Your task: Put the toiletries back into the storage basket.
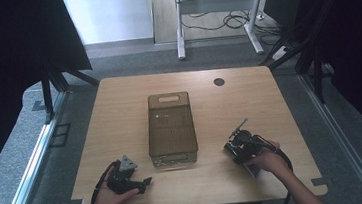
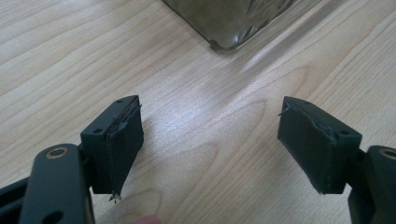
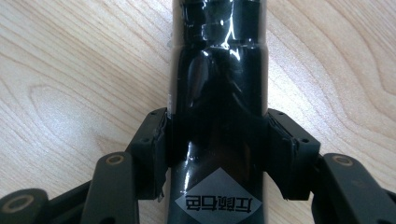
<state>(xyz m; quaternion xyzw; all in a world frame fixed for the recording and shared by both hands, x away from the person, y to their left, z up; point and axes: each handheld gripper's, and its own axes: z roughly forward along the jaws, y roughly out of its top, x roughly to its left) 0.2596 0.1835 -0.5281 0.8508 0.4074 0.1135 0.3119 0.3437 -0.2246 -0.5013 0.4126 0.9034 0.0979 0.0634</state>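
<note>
While my right hand-held gripper (image 3: 217, 154) rests low at the right near edge of the wooden tabletop (image 1: 120, 123), its two black pads press against the sides of a glossy black bottle (image 3: 217, 93) that lies on the wood, the jaws set about as wide as the bottle's body. A grey diamond label with printed characters sits on the bottle just between the jaws, and a band of shiny black wrap rings it farther along. My left hand-held gripper (image 2: 210, 149) hovers at the left near edge with its jaws spread wide and nothing between them, bare wood below. A clear smoky plastic bin (image 1: 171, 128) stands in the middle of the tabletop between my two hands, and one rounded corner of it shows ahead of the left jaws.
</note>
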